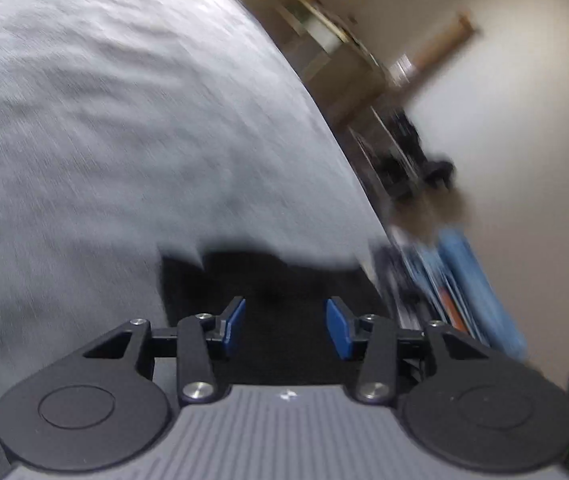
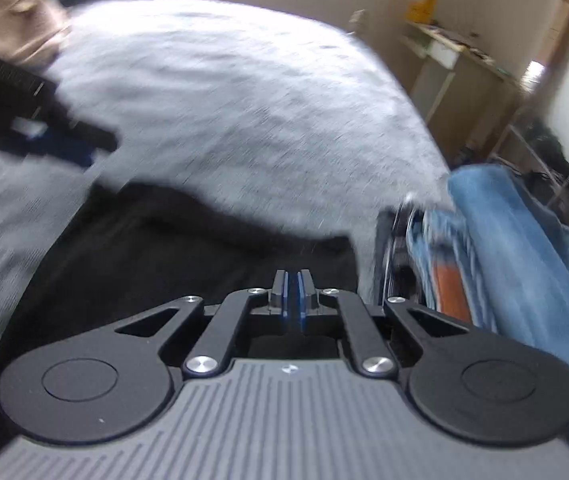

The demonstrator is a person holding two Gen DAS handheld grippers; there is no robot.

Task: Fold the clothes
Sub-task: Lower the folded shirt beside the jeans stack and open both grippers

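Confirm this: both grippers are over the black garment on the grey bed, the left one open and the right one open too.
Wrong on one count. The right gripper is shut, its blue pads pressed together, as the right wrist view shows. The rest stands: the left gripper is open, and both are over the black garment on the grey bed.

dark garment lies on bed, lower centre of right wrist view | stack of folded clothes at right edge of bed, just beside garment | desk upper right, behind stack | left gripper at left edge, above garment
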